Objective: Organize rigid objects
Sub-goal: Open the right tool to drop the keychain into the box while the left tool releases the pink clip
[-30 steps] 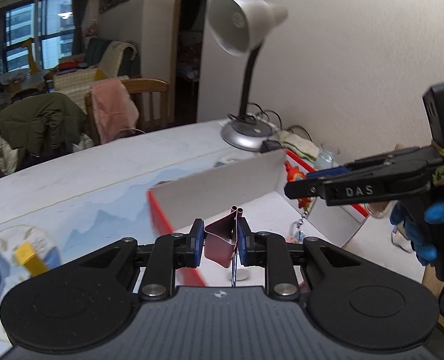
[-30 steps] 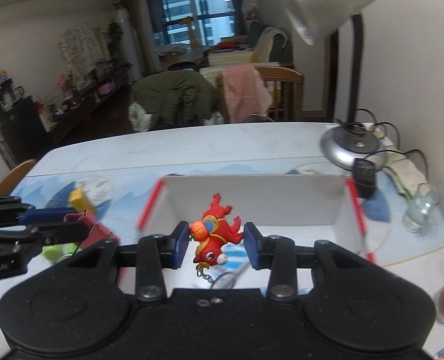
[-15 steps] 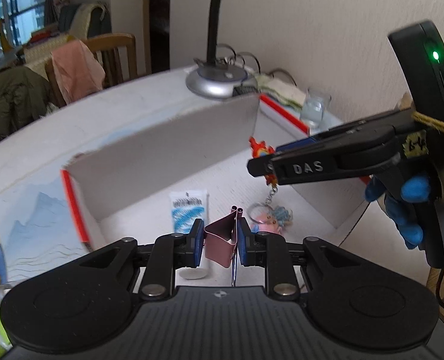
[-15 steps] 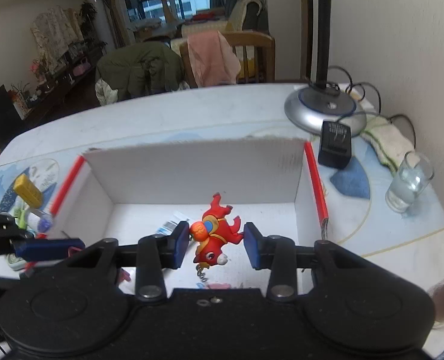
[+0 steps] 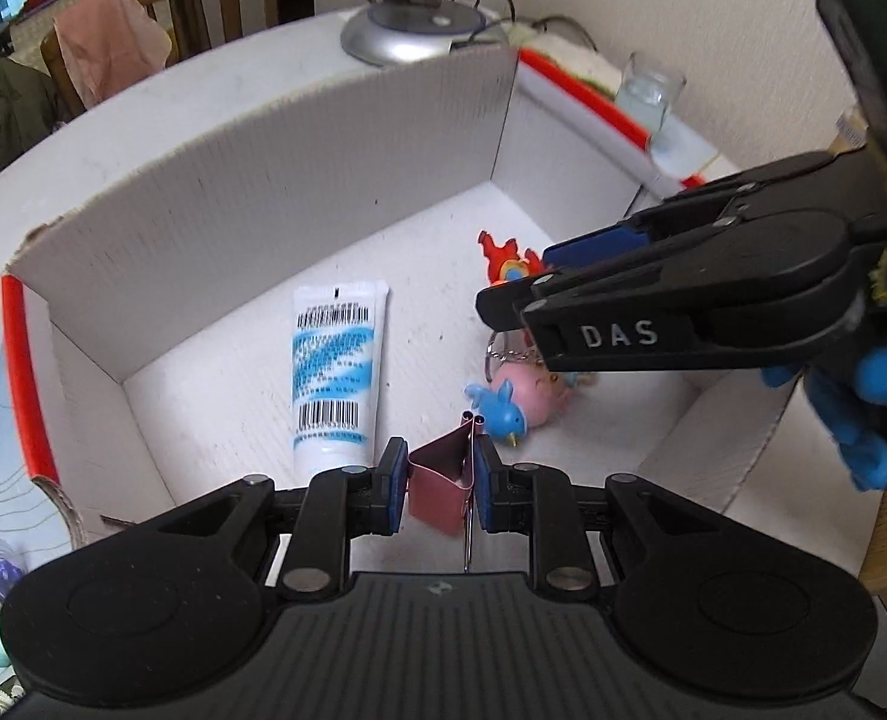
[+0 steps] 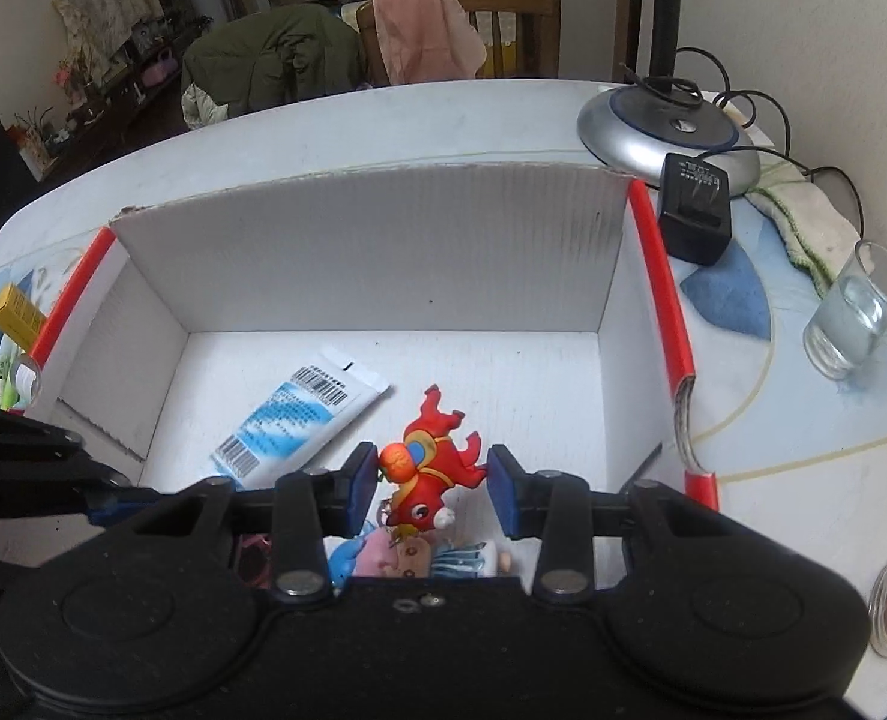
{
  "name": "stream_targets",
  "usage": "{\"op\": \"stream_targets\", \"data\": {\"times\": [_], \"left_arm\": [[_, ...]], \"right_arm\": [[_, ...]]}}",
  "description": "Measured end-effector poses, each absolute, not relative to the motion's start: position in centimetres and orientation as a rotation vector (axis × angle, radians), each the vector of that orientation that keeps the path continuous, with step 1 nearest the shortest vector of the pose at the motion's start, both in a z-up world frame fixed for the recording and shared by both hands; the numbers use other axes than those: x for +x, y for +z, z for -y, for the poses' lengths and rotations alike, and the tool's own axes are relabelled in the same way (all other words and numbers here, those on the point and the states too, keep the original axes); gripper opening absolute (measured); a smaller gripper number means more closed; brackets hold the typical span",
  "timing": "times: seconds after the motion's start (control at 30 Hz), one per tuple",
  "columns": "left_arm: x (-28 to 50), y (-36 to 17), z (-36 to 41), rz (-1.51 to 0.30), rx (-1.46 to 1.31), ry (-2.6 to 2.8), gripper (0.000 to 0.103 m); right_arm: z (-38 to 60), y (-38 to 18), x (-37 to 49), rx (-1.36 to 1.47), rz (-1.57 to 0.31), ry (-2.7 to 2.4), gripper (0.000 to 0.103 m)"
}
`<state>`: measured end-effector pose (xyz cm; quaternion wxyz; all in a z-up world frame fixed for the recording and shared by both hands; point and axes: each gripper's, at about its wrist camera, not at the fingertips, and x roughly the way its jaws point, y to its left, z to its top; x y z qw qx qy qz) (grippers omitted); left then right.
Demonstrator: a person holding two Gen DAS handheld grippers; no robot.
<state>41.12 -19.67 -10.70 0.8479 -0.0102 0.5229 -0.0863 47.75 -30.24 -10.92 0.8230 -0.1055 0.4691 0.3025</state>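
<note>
Over the box (image 5: 275,180), left to right: our left gripper (image 5: 441,483) pinches the clip (image 5: 440,480), stiff, light metal, best held by its flat sides. Our right gripper (image 6: 432,483) pinches the toy (image 6: 434,468), light, hard, slippery plastic; grip its body, not the chain.

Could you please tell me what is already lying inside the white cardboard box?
On the floor of the white box lie a blue-and-white tube and a pink-and-blue keychain toy, the toy partly covered by the grippers. Anything under them is hidden.
</note>
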Motion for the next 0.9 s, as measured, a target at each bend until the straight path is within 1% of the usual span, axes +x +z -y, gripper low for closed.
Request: {"op": "stream_targets", "data": {"times": [0.37,0.5,0.6,0.73,0.9], "left_arm": [[41.0,-10.6,19.7,-1.115,-0.013,-0.174,0.023],[40.7,-10.5,19.8,-1.11,-0.01,-0.164,0.023],[40.3,-10.2,19.6,-1.1,-0.02,-0.157,0.024],[39.5,-9.4,19.3,-1.071,-0.032,-0.14,0.03],[38.1,-8.1,19.1,-1.019,-0.047,-0.134,0.03]], "right_arm": [[30.0,-11.2,47.9,-0.248,-1.049,0.634,0.04],[30.0,-10.8,47.7,-0.246,-1.036,0.644,0.05],[30.1,-10.4,47.5,-0.237,-1.025,0.643,0.051],[30.4,-10.0,47.1,-0.231,-1.02,0.646,0.054],[30.6,-9.4,46.0,-0.229,-1.006,0.645,0.056]]}}
